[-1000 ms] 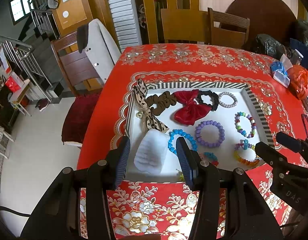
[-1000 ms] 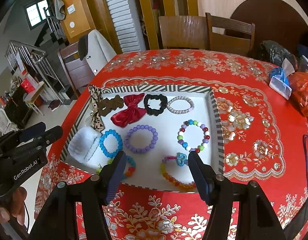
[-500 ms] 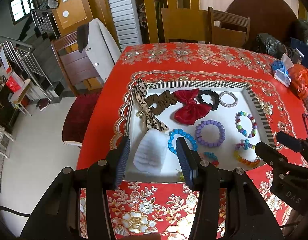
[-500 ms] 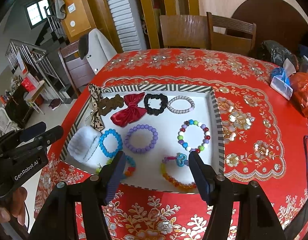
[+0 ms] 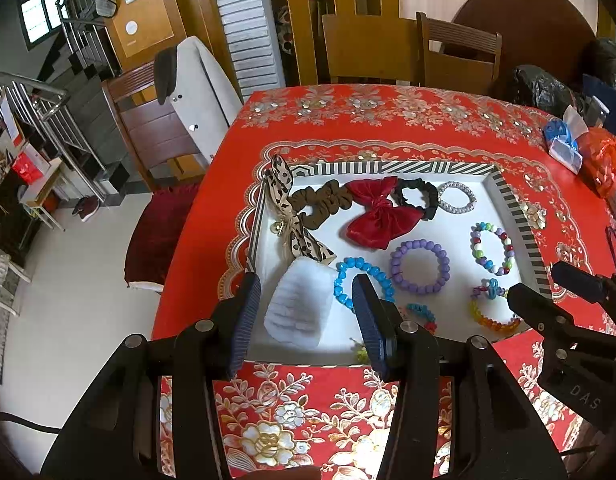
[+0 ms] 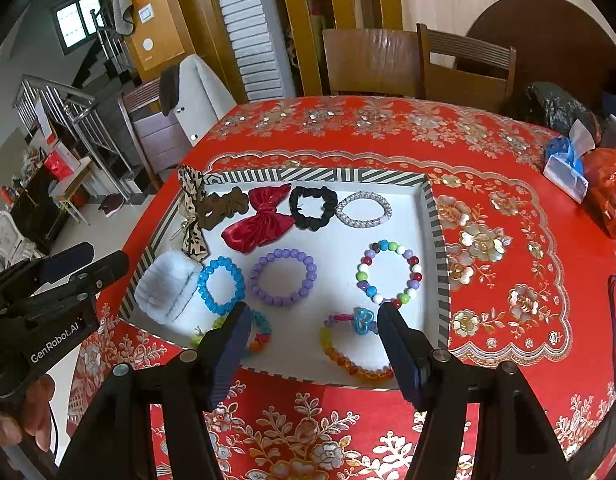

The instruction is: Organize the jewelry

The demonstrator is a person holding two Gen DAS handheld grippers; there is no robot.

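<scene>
Jewelry lies in a white shallow tray with a black-and-white striped rim (image 6: 438, 232) on a red floral tablecloth (image 6: 508, 264), just ahead of both grippers. Ahead of the right gripper (image 6: 314, 322): a purple bead bracelet (image 6: 283, 277), a multicolour bead bracelet (image 6: 389, 272) and a red velvet bow (image 6: 259, 218). Its jaws stand wide, holding nothing. Between the empty, wide-set jaws of the left gripper (image 5: 306, 298) shows a white folded cloth (image 5: 300, 307); a blue bead bracelet (image 5: 362, 280) lies just right.
</scene>
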